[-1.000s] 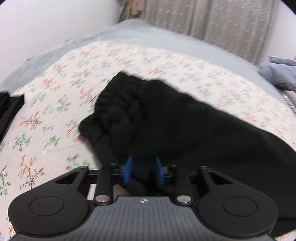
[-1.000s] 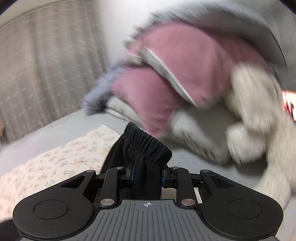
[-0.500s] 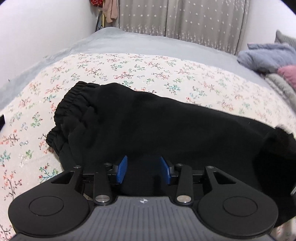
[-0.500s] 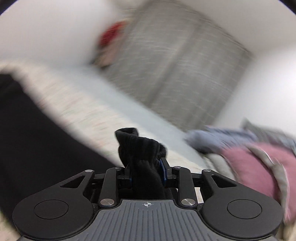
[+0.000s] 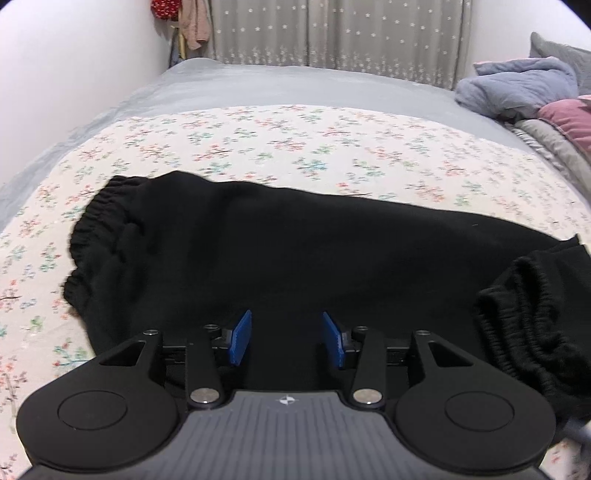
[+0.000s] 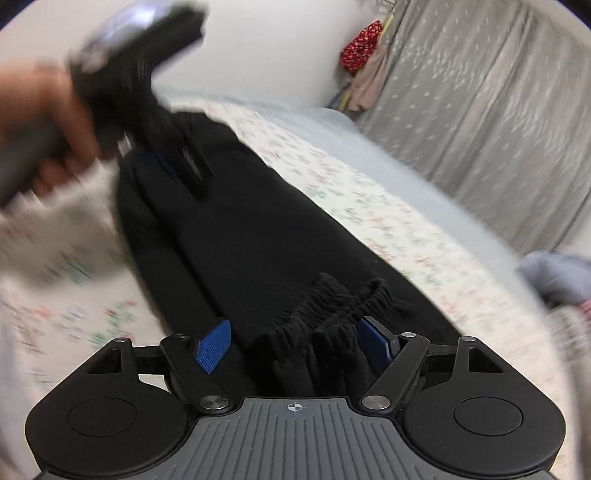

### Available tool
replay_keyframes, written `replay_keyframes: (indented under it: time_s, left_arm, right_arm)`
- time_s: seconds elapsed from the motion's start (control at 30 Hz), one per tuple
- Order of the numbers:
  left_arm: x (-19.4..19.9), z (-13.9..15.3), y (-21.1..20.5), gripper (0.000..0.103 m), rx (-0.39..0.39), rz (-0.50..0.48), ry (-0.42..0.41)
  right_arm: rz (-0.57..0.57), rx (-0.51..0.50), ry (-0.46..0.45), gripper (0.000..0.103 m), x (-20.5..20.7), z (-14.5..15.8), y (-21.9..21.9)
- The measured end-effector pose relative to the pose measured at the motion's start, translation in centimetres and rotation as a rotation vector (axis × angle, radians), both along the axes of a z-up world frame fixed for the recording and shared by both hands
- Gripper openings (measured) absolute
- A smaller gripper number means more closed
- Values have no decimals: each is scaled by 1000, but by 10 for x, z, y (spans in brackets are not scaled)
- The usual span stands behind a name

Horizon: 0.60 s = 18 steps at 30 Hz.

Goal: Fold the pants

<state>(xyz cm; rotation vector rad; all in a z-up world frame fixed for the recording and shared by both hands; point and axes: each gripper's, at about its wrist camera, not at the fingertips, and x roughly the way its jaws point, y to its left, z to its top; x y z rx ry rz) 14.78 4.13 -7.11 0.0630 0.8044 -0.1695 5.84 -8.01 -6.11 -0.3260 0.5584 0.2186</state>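
Observation:
Black pants (image 5: 295, 251) lie stretched across the floral bedsheet (image 5: 295, 147), one gathered elastic end (image 5: 92, 229) at the left. Another gathered end (image 5: 532, 306) is bunched on the cloth at the right. My left gripper (image 5: 286, 326) hovers low over the near edge, jaws opening, blue pads (image 5: 240, 339) apart with flat cloth beneath them. My right gripper (image 6: 295, 328) has its jaws opening wide. The bunched elastic (image 6: 332, 310) sits loose between its pads (image 6: 214, 345). In the right wrist view a hand (image 6: 48, 147) holds the blurred left gripper (image 6: 184, 166) over the far end.
A grey-blue blanket (image 5: 517, 88) and a pink pillow (image 5: 569, 118) are piled at the bed's right side. A grey curtain (image 5: 332, 33) hangs behind the bed. Clothes (image 5: 192, 26) hang in the left corner by the white wall. A plain grey sheet (image 5: 258, 85) lies beyond the floral one.
My right gripper swung from the pillows round to the bed, bringing the elastic end onto the pants, and its jaws spread off it. The left jaws widened and the pants flattened out.

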Motion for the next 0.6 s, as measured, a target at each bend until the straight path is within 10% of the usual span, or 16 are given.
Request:
replay_keyframes:
  time_s: [0.3,0.47,0.6]
  left_arm:
    - [1,-7,-33,63,-218,-117,79]
    - [5,-13,-55,63,-347,-160,149]
    - [11,-19,-67,63,-440,-161,222]
  right_arm:
    - [-108,331,70,55,17,-12,-85]
    - [-20,244,124,15,39,-22,-58]
    - [-3,211,104,8,31,-23,-46]
